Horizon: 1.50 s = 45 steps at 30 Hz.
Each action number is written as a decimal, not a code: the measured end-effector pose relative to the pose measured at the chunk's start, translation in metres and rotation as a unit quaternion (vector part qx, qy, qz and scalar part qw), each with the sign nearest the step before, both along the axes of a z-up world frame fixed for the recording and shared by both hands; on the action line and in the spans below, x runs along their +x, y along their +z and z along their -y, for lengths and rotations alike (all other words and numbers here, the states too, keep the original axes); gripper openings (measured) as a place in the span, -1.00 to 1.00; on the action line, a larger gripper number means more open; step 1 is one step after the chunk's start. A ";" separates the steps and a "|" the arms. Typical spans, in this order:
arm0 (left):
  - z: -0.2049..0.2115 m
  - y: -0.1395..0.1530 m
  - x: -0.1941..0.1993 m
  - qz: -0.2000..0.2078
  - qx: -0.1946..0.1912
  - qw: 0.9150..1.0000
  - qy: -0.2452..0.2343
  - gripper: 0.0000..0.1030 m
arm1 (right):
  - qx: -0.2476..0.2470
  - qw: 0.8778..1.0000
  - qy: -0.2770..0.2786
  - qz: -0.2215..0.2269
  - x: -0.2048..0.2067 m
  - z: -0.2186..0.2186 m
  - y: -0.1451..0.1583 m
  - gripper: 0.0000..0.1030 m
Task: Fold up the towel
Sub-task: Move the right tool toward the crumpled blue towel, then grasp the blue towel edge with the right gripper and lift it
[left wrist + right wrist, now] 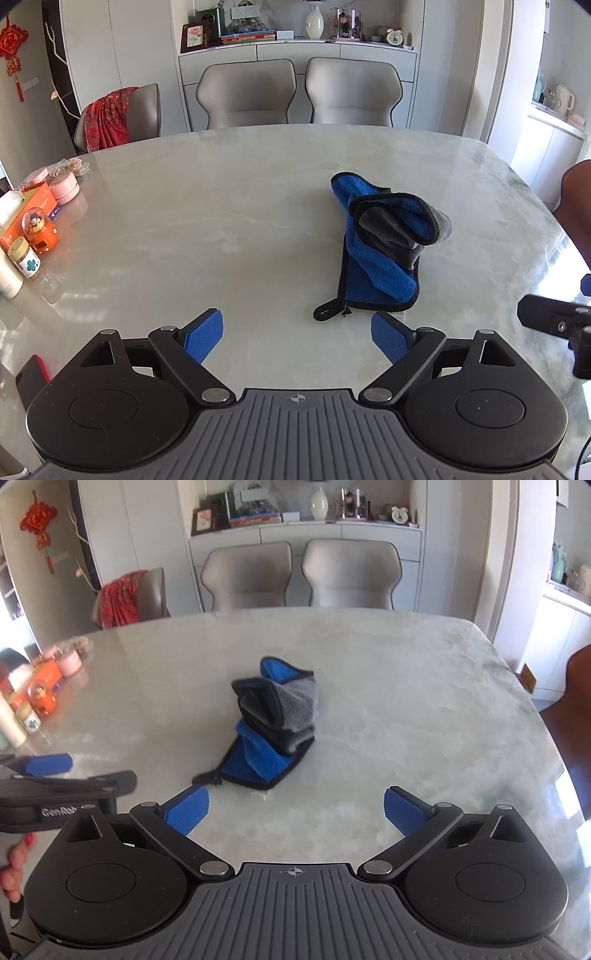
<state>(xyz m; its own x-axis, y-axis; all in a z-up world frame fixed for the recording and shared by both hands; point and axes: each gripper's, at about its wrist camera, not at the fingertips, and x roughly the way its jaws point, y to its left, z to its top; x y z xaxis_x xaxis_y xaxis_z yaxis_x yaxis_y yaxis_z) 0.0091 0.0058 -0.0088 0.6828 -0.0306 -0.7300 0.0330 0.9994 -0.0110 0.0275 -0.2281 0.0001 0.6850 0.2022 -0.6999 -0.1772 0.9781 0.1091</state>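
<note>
My left gripper (297, 336) hangs over the table (184, 229), fingers spread wide and holding nothing; the crumpled blue and grey towel (384, 247) lies just ahead, to its right. My right gripper (295, 812) is likewise spread and empty, the towel (275, 723) slightly left ahead.

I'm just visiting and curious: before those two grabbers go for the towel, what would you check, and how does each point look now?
1. Left gripper open: ok.
2. Right gripper open: ok.
3. Both empty: ok.
4. Towel flat: not ok, crumpled, grey side rolled on top.
5. Towel's near edge exposed for grasping, loop beside it: ok.
6. Table bare around towel: ok.
</note>
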 end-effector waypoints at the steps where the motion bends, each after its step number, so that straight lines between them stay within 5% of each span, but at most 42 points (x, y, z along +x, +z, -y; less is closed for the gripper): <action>1: -0.001 -0.001 0.001 0.001 -0.006 1.000 -0.001 0.76 | 0.003 1.000 0.007 0.008 0.001 0.001 0.001 0.99; 4: -0.002 -0.006 0.006 0.002 -0.003 1.000 -0.004 0.76 | -0.006 0.999 0.039 0.035 0.004 0.000 0.004 0.95; 6: -0.002 -0.009 0.009 0.003 0.000 1.000 -0.006 0.76 | -0.028 0.996 0.063 0.060 0.009 -0.005 0.007 0.76; 8: -0.003 -0.013 0.012 0.003 0.001 1.000 -0.006 0.76 | -0.043 0.991 0.097 0.083 0.015 -0.009 0.009 0.36; 12: -0.008 -0.021 0.021 0.001 -0.005 1.000 -0.002 0.76 | -0.059 0.985 0.138 0.091 0.038 -0.020 0.009 0.17; 15: -0.011 -0.028 0.028 -0.001 -0.008 1.000 0.001 0.76 | -0.063 0.980 0.164 0.092 0.057 -0.028 0.005 -0.22; 27: -0.017 -0.060 0.069 -0.024 -0.017 1.000 0.005 0.76 | -0.120 0.969 0.208 0.051 0.138 -0.058 -0.039 -0.31; 29: -0.015 -0.066 0.078 -0.027 -0.014 1.000 0.001 0.76 | -0.111 0.966 0.231 0.038 0.146 -0.060 -0.044 -0.74; 30: -0.014 -0.068 0.081 -0.028 -0.013 1.000 -0.001 0.76 | -0.105 0.966 0.236 0.032 0.151 -0.059 -0.046 -0.78; 34: -0.007 -0.079 0.095 -0.033 -0.010 0.999 -0.018 0.76 | -0.073 0.975 0.210 0.024 0.164 -0.039 -0.044 -0.82; 40: 0.011 -0.094 0.111 -0.030 0.011 0.997 -0.064 0.76 | -0.003 0.997 0.073 0.030 0.181 0.046 -0.027 -0.82; 45: 0.027 -0.106 0.119 -0.035 0.037 0.994 -0.100 0.76 | -0.027 0.998 -0.049 -0.005 0.190 0.120 -0.046 -0.81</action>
<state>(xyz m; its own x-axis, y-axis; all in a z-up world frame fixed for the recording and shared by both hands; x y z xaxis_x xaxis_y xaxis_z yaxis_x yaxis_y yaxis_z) 0.1283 -0.0212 -0.1150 0.6157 -0.1046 -0.7810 0.2333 0.9709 0.0538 0.2171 -0.3484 -0.0454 0.6927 0.0959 -0.7148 -0.0788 0.9953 0.0572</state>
